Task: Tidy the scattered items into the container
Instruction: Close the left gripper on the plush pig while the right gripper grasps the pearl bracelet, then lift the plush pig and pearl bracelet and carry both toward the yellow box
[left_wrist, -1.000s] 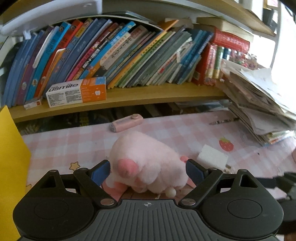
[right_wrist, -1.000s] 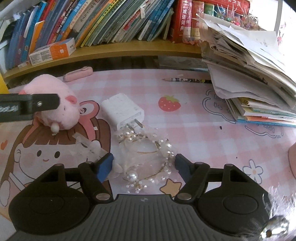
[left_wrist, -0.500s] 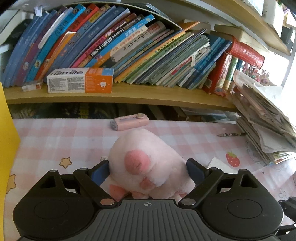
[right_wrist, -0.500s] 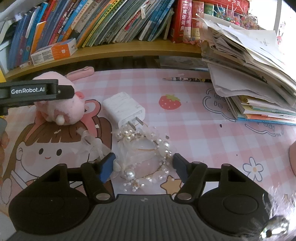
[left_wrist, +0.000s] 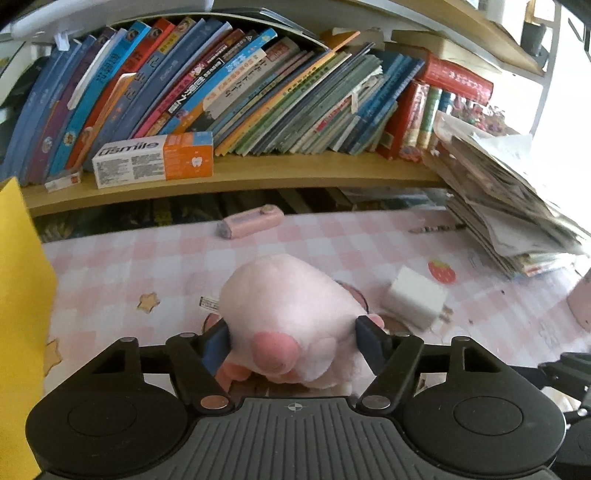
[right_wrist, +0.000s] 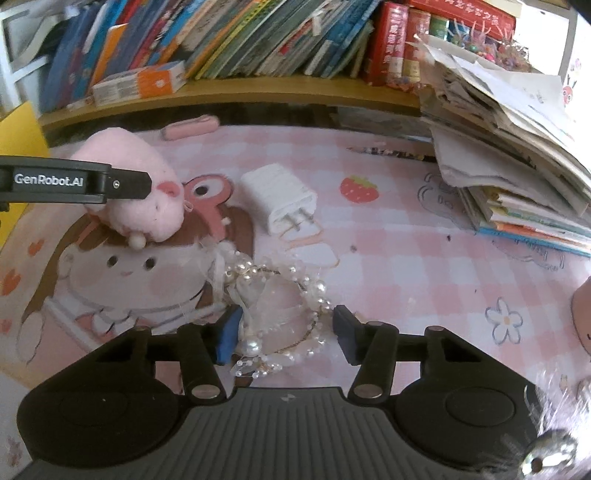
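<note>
We see the left gripper (left_wrist: 293, 338) with its jaws just having been closing, and the pink plush toy (left_wrist: 291, 314) sits between them, both blue pads pressed into its sides. The toy bulges forward past the fingertips and rests low over the pink checked desk mat (left_wrist: 147, 266). Ahead of this gripper and to its right lies the white charger plug (left_wrist: 415, 301), its 2 prongs pointing away to the right. Further ahead, near the shelf edge, lies a pink oblong case (left_wrist: 251, 223). A yellow panel (left_wrist: 20, 295) stands at the far left.

Our right gripper (right_wrist: 286, 330) has also just been closing its jaws, and the pearl headpiece (right_wrist: 280, 291) lies between them on the mat. The left pad touches its gauze and pearls; the right pad stands just beside the bead strand, so the jaws are not yet clamped on it. Ahead and slightly left we see the charger plug, and far left the plush toy under the other gripper's black finger (right_wrist: 74, 182). A stack of papers (right_wrist: 517, 147) lies ahead to the right.
</note>
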